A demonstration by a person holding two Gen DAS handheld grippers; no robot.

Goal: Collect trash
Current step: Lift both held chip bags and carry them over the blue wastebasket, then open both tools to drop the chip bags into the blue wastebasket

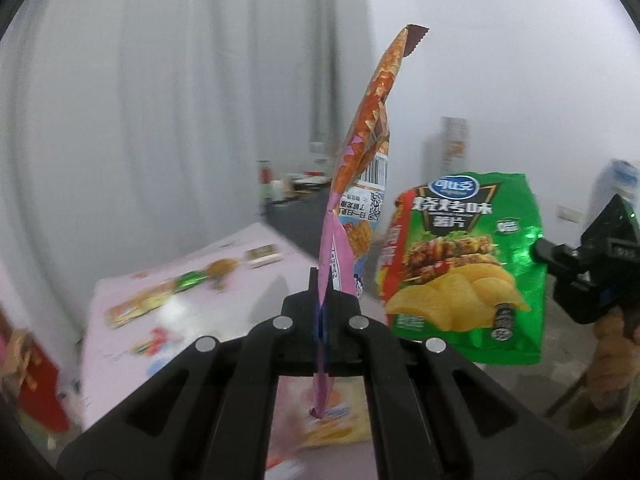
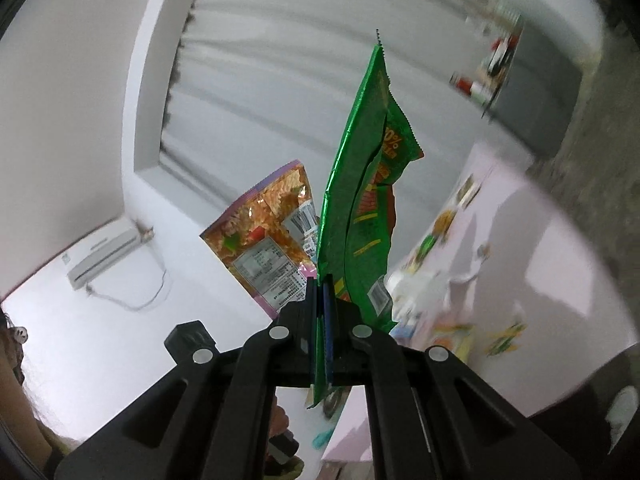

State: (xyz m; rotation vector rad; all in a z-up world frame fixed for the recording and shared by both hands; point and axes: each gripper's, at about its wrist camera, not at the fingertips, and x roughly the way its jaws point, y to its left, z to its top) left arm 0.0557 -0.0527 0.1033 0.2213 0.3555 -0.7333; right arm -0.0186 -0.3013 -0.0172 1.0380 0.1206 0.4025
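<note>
The left claw (image 1: 320, 292) is clenched on the pink lower edge of a crinkled orange-and-pink foil snack bag (image 1: 362, 168), which is gripped edge-on and stands upright above the fingers, its serrated top seal curled over. A short tail of the bag hangs below the fingers. The right claw (image 2: 322, 300) is likewise clamped shut on a glossy green foil crisp bag (image 2: 360, 200), held edge-on and rising steeply, with a zigzag seal at its top.

In the left wrist view the green foil crisp bag (image 1: 460, 268) is seen face-on, printed with skewers and crisps, with the right claw (image 1: 536, 248) at its edge. In the right wrist view the orange-and-pink bag (image 2: 264, 240) is seen just beside the green one; whether they touch cannot be told.

Both bags are held in open air, above and off the edge of a pink worktop (image 1: 120, 328), on which several blurred flat wrappers (image 1: 160, 296) lie scattered. Behind are pale pleated curtains (image 1: 160, 100) and a white wall.
</note>
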